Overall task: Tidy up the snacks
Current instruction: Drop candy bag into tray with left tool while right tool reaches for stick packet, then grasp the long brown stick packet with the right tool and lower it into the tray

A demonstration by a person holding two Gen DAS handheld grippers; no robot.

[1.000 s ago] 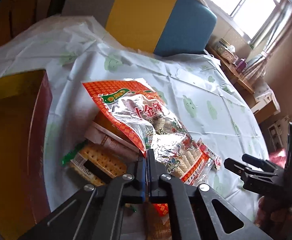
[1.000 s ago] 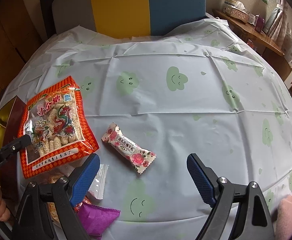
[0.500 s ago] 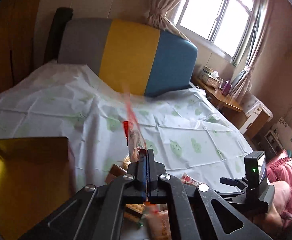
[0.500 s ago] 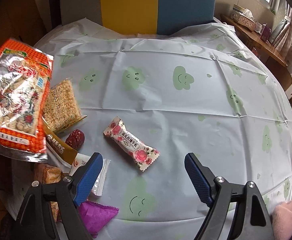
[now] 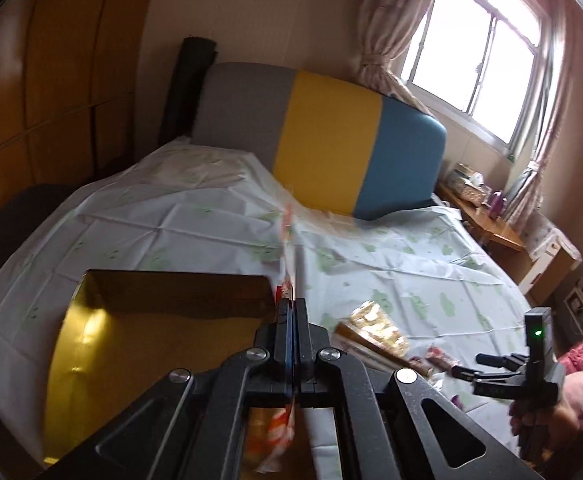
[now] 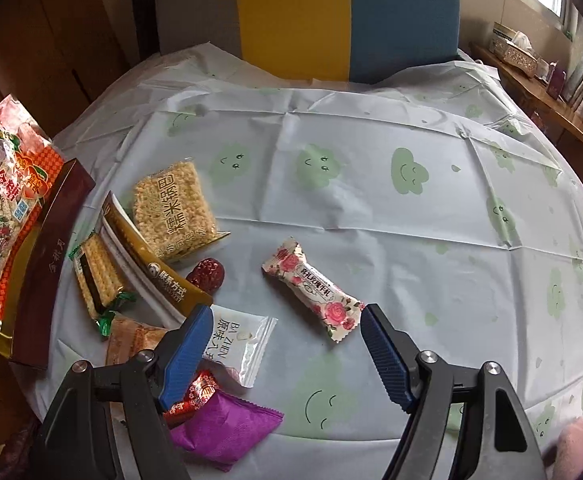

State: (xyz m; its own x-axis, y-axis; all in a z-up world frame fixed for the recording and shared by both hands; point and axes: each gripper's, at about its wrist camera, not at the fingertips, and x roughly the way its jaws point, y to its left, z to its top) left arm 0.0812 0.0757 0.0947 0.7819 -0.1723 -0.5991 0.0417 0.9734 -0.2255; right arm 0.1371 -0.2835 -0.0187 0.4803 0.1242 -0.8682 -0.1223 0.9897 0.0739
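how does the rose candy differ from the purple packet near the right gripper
The rose candy is long and white with pink flowers and printed text; the purple packet is squarish, plain and one colour. The rose candy lies alone on bare tablecloth, ahead between the open right gripper fingers; the purple packet sits under its left finger, touching a red foil wrapper. Both are sealed and lying flat.

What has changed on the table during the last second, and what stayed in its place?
The left gripper, shut on the red snack bag, lifted it off the snack pile and carried it over the gold box. The rose-print candy stayed put; the right gripper stayed open near it.
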